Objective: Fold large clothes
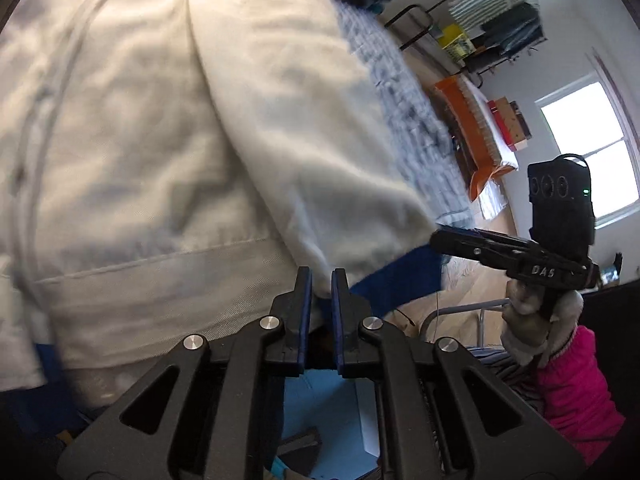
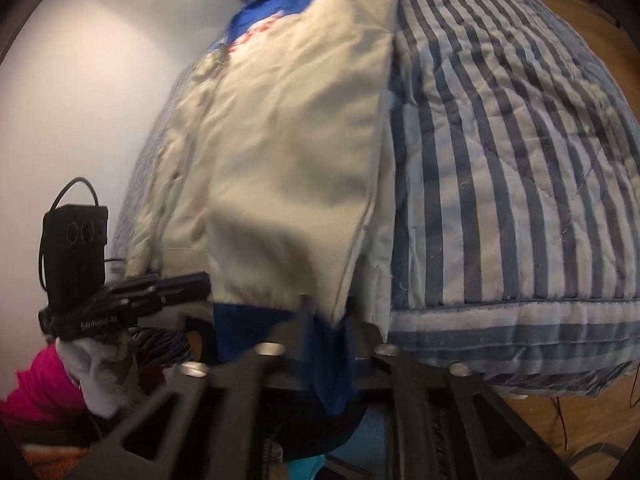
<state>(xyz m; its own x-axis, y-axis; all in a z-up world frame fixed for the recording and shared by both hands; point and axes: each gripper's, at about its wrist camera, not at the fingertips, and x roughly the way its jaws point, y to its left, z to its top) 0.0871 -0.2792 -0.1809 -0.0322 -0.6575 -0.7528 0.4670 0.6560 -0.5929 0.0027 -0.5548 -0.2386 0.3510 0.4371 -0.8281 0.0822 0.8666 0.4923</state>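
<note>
Jacket: laid lengthwise on quilt; hem gripped by closed left gripper; right gripper part-open around hem, grip uncertain.

My right gripper blurs over the cream jacket's blue hem, so its grip is unreadable; the jacket's red lettering smears illegibly; the striped quilt hides the bed beneath.
</note>
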